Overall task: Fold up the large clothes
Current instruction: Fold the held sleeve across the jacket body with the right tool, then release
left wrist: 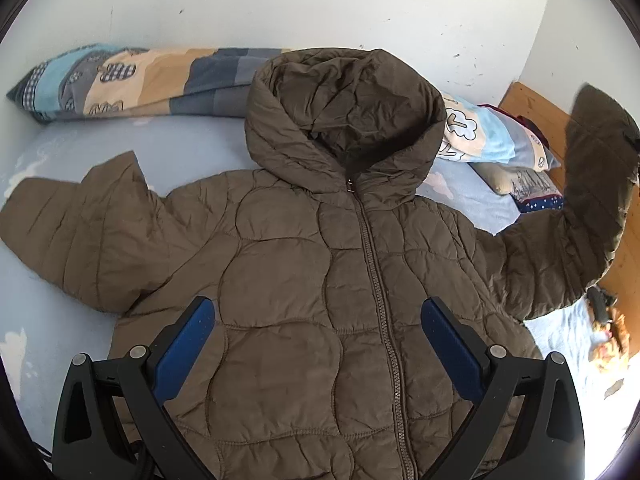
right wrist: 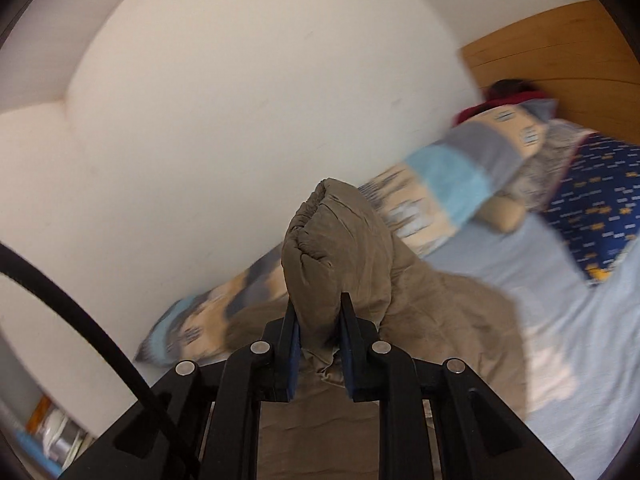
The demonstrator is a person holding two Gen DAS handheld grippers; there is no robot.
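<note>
A brown quilted hooded jacket lies face up and zipped on the light blue bed sheet, hood toward the wall. Its left sleeve rests flat on the sheet. Its right sleeve is lifted high off the bed at the right edge of the left wrist view. My left gripper hovers open above the jacket's lower front, nothing between its blue pads. My right gripper is shut on the cuff end of the raised sleeve, which bunches up between the fingers.
A patterned rolled quilt lies along the white wall behind the hood. Pillows and a wooden headboard are at the right. A black cable crosses the right wrist view's left side. Small clutter sits at the bed's right edge.
</note>
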